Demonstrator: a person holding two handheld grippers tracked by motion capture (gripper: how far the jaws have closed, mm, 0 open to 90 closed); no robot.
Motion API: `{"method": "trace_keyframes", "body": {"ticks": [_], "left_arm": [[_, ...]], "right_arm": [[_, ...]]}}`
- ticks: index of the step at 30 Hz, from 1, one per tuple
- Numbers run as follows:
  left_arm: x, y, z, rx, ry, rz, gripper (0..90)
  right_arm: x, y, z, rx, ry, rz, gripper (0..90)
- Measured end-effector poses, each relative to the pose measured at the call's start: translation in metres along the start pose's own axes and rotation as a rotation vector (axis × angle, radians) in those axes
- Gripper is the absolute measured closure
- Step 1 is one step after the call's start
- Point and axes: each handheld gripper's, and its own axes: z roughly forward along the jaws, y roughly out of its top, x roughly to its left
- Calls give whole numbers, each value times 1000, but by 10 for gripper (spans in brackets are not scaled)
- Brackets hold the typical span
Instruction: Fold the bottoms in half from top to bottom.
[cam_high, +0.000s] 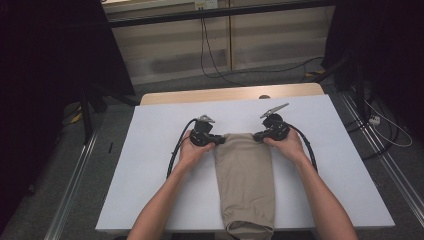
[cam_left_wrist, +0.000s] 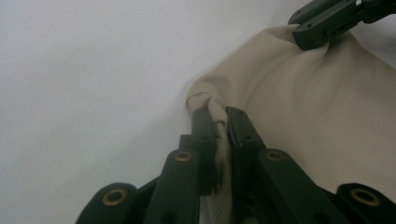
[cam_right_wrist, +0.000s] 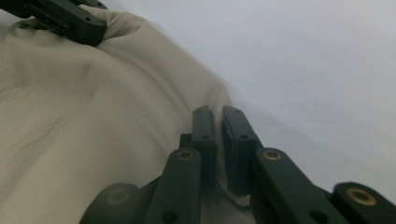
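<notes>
A beige cloth (cam_high: 246, 180), folded into a long strip, lies on the white table (cam_high: 150, 165); it runs from between the two hands toward the near edge, where its bottom end hangs slightly over the rim; its far end sits roughly mid-table, its two far corners each caught by a gripper. The left gripper (cam_high: 218, 141) pinches the cloth's far left corner; in the left gripper view its jaws are pressed together on a bunched fold of the fabric (cam_left_wrist: 218, 116), which rises in a small ridge between the black fingers (cam_left_wrist: 204, 135); the right gripper (cam_left_wrist: 322, 28) appears at the top of that view, biting the opposite corner. The right gripper (cam_high: 258, 136) grips the far right corner; in the right gripper view its jaws stand nearly closed with a thin edge of cloth (cam_right_wrist: 218, 116) between them, and the left gripper (cam_right_wrist: 70, 21) shows at the upper left on the other corner. The person's left hand (cam_high: 192, 150) and right hand (cam_high: 287, 145) hold the tools from behind, forearms coming in from the near side; a black cable (cam_high: 176, 150) trails from each; beyond the white surface a strip of wooden tabletop (cam_high: 230, 93) shows.
</notes>
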Motion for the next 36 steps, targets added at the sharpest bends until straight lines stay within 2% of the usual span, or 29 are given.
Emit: {"method": "trace_keyframes", "body": {"ticks": [2, 4, 5, 8, 11, 15, 19, 25, 33, 36], "left_arm": [[-1, 1, -7, -22, 13, 2, 844], [-1, 5, -17, -83, 37, -20, 846], [1, 8, -23, -113, 35, -27, 847], [1, 19, -41, -180, 62, -35, 849], [0, 34, -56, -229, 97, -25, 850], [3, 51, -71, -276, 141, -26, 851], [9, 65, -80, -309, 177, -27, 851], [19, 83, -86, -359, 190, -50, 851], [24, 112, -98, -399, 234, -46, 851], [27, 124, -104, -393, 252, -33, 851]], "right_arm": [[2, 0, -5, -28, -14, 4, 855], [4, 2, -15, -94, -21, 16, 858], [5, 5, -21, -130, -22, 19, 860], [8, 16, -39, -226, -37, 24, 863], [13, 29, -51, -285, -65, 4, 865], [15, 47, -58, -335, -79, 19, 865], [12, 64, -61, -365, -85, 37, 865], [8, 93, -72, -391, -110, 25, 865], [7, 123, -85, -418, -149, 21, 865], [5, 135, -90, -434, -152, 19, 865]]}}
